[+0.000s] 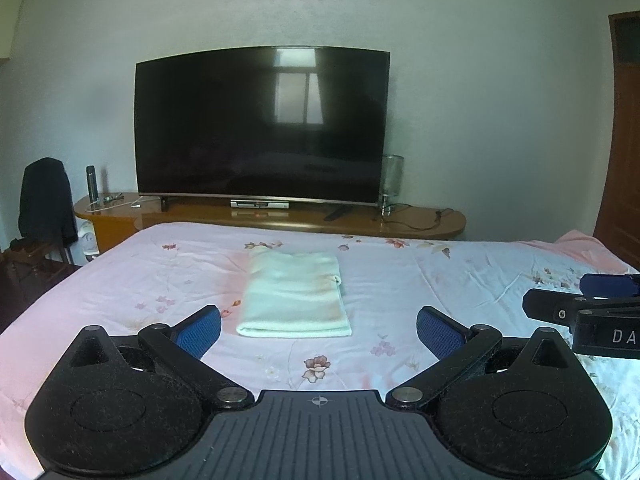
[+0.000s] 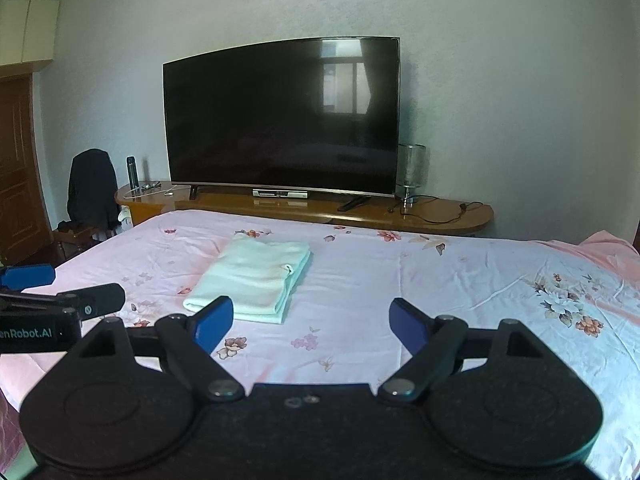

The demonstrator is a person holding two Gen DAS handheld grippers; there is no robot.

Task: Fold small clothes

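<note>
A pale mint cloth (image 1: 294, 294) lies folded into a neat rectangle on the pink floral bed sheet (image 1: 400, 280). It also shows in the right wrist view (image 2: 252, 278), left of centre. My left gripper (image 1: 318, 330) is open and empty, held above the bed just short of the cloth's near edge. My right gripper (image 2: 312, 322) is open and empty, to the right of the cloth. Each gripper shows in the other's view: the right one (image 1: 560, 300) at the right edge, the left one (image 2: 60, 292) at the left edge.
A large dark TV (image 1: 262, 124) stands on a wooden console (image 1: 280, 218) beyond the bed's far edge, with a flask (image 1: 91, 182) and a glass lamp (image 1: 391, 180). A chair with a dark jacket (image 1: 46, 204) stands at far left. A wooden door (image 1: 624, 140) is at right.
</note>
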